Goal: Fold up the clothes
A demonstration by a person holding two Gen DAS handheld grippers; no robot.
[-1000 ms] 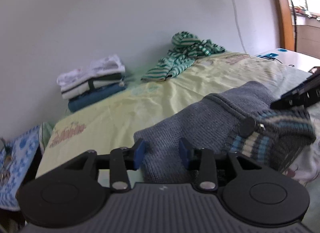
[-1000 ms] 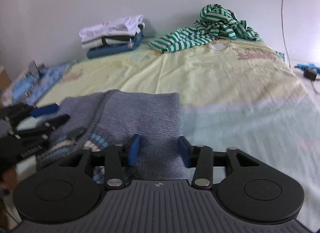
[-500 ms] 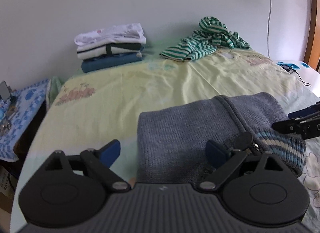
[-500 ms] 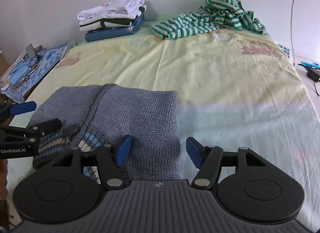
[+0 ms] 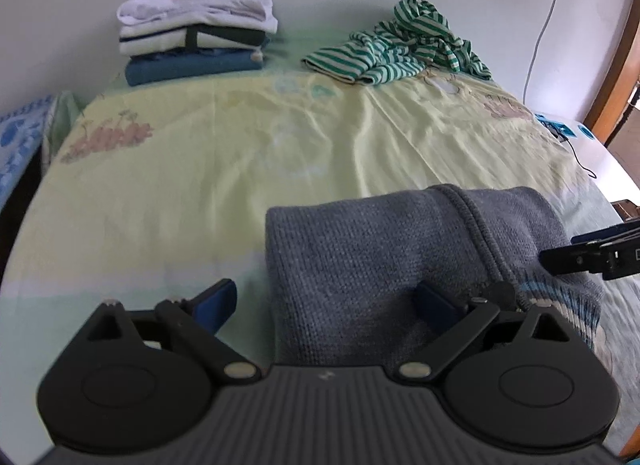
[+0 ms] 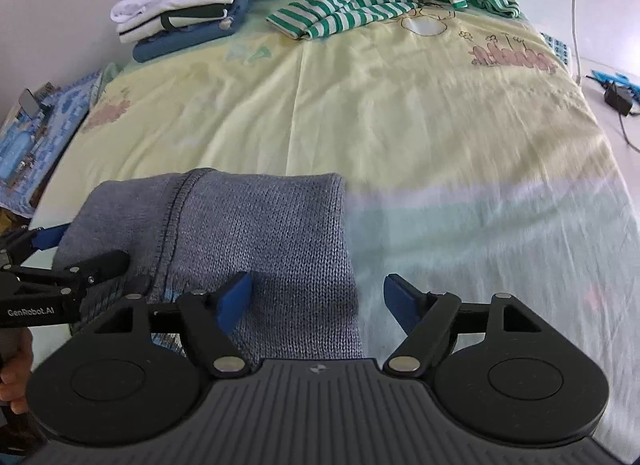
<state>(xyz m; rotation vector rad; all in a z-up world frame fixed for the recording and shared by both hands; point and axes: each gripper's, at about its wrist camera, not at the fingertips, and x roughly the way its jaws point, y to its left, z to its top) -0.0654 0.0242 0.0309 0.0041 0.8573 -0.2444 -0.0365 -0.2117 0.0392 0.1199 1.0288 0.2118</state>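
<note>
Both grippers spread wide over folded sweater

Bed had the grey sweater folded at its near edge. Folded stack and striped shirt sat at the far side. Left gripper and right gripper both released, holding nothing.

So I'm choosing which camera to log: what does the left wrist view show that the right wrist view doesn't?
Only the left wrist view shows the wooden door frame at the right edge. Only the right wrist view shows the cluttered blue patterned cloth beside the bed, and a hand. Both show the folded grey sweater, the folded stack, the striped green garment, and both grippers, left and right, jaws open.
</note>
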